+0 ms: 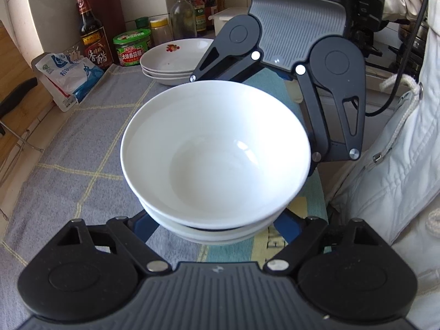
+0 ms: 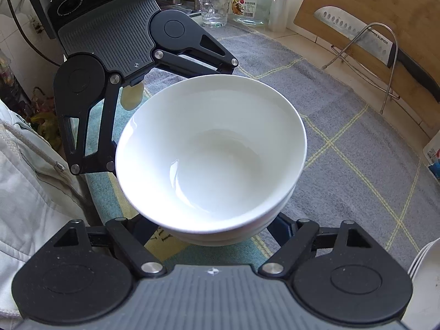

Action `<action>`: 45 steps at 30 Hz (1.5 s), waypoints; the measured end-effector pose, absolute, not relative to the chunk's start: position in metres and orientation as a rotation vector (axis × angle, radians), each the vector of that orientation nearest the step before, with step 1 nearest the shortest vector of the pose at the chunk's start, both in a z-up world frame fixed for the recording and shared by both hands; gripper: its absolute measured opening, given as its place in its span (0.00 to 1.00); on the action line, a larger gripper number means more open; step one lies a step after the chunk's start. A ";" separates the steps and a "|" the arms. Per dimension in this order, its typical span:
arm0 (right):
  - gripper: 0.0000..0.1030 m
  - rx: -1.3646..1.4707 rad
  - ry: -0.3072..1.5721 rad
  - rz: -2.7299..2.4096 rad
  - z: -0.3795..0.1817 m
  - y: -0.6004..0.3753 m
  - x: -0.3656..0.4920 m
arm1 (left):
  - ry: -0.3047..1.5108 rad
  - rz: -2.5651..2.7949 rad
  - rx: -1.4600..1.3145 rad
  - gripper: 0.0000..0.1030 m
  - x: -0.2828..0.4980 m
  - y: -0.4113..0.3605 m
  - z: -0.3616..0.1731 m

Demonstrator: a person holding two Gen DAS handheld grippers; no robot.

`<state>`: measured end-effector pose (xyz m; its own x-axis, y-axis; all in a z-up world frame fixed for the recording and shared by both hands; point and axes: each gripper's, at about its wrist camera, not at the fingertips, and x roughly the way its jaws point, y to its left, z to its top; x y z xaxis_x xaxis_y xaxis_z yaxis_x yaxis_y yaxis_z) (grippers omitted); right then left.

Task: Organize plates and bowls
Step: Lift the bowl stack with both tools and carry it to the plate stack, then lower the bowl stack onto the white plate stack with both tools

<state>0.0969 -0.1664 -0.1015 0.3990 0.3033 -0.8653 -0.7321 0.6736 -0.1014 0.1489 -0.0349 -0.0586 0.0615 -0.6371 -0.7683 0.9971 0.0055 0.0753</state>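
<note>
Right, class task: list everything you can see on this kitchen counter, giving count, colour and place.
glazed white ceramic bowls: nested stack, apparently three, white, centre of the cloth
shallow white plates with red motif: three, stacked behind the bowls
grey checked cloth: one, covering the counter
dark sauce bottle: one, brown, red label, back left
green-lidded jar: one, beside that bottle
clear red-capped bottle: one, among others at the wall
blue-white plastic bag: one, left edge
clear glass mug: one, far end
steel cleaver: one, silver, on a wire rack against the bamboo board
person's pale jacket: beside the counter
left gripper: black, fingertips hidden under the stack
right gripper: black, opposite side, fingertips hidden
</note>
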 end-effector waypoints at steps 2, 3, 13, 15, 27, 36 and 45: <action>0.85 -0.528 0.944 0.707 -0.096 -0.176 0.098 | 0.630 -1.404 0.726 0.85 0.148 -0.045 -0.055; 0.85 -0.533 0.943 0.714 -0.093 -0.182 0.099 | 0.629 -1.398 0.722 0.85 0.147 -0.050 -0.053; 0.85 -0.597 0.918 0.762 -0.065 -0.247 0.112 | 0.608 -1.325 0.677 0.85 0.149 -0.115 -0.037; 0.85 -0.607 0.912 0.766 -0.060 -0.263 0.114 | 0.599 -1.317 0.676 0.85 0.150 -0.128 -0.035; 0.85 -0.626 0.879 0.713 -0.032 -0.347 0.122 | 0.528 -1.330 0.698 0.85 0.170 -0.215 -0.025; 0.85 -0.593 0.909 0.644 -0.032 -0.412 0.128 | 0.506 -1.379 0.712 0.85 0.182 -0.272 -0.041; 0.84 -0.553 0.953 0.631 -0.044 -0.442 0.140 | 0.538 -1.392 0.694 0.85 0.192 -0.297 -0.061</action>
